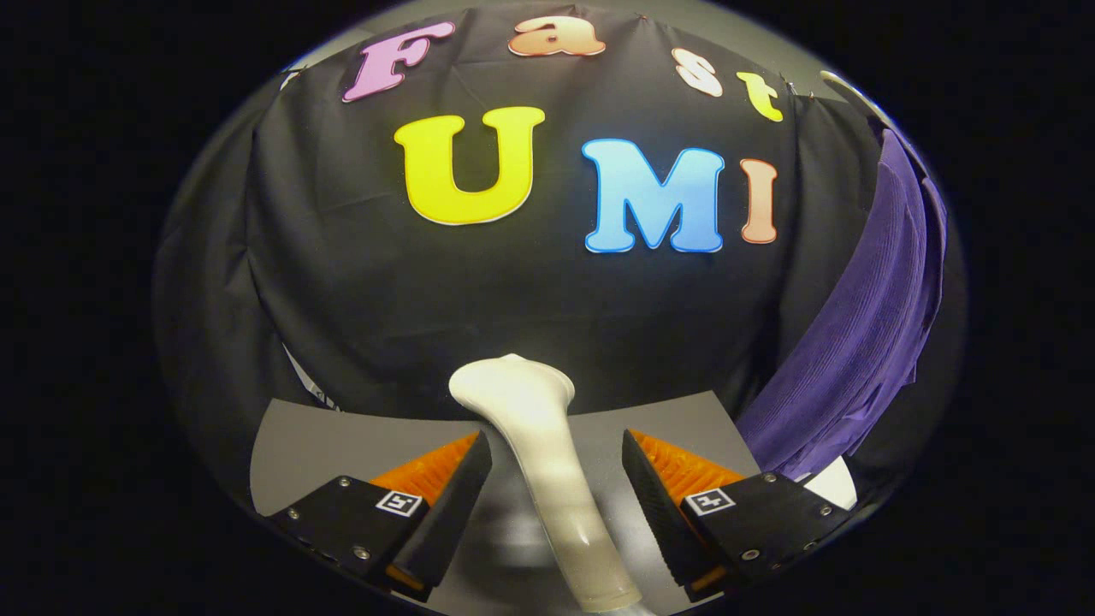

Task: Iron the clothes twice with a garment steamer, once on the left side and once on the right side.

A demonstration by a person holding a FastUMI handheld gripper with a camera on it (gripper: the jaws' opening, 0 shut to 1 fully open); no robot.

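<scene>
A white garment steamer (547, 453) stands on the grey table (325, 449), its slim handle running up between my two fingers to a wider head. My gripper (556, 466) is open, a finger on each side of the handle with a gap on both sides. A purple ribbed garment (864, 325) hangs to the right, beyond the right finger (663, 505), its lower edge reaching down near the table.
The booth's black cloth wall (530, 308) rises right behind the table's far edge. A white rounded object (834, 483) peeks out under the garment, to the right of the right finger.
</scene>
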